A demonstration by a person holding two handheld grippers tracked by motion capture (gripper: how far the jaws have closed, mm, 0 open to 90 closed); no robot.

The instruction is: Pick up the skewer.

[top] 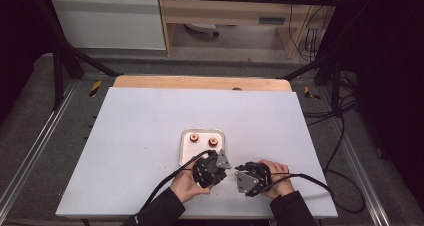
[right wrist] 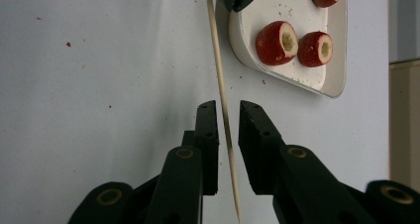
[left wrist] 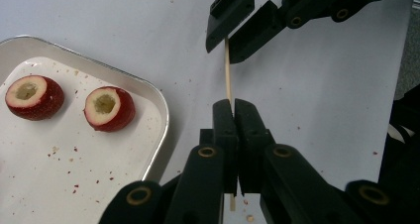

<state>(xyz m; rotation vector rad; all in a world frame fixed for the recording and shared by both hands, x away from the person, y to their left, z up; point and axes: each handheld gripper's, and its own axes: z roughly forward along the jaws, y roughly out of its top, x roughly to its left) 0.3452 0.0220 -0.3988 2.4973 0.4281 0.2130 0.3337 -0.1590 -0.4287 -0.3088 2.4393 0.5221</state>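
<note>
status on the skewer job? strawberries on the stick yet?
Not yet. Done: the cored strawberries lie in the white tray, tops hollowed. In hand: the left gripper is shut on the wooden skewer; the right gripper straddles the same skewer, with a gap still showing at its pads in the right gripper view. Left: the skewer is bare, so every berry still has to go on.

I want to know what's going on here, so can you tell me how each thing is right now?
Thin wooden skewer: held off the table, bare, nothing threaded on it.
Left gripper: shut on the skewer.
Right gripper: jaws either side of the skewer, a gap showing, not yet pressing.
Red hollowed strawberries: cored, lying in the tray.
White metal tray: flat on the table, crumb-speckled.
</note>
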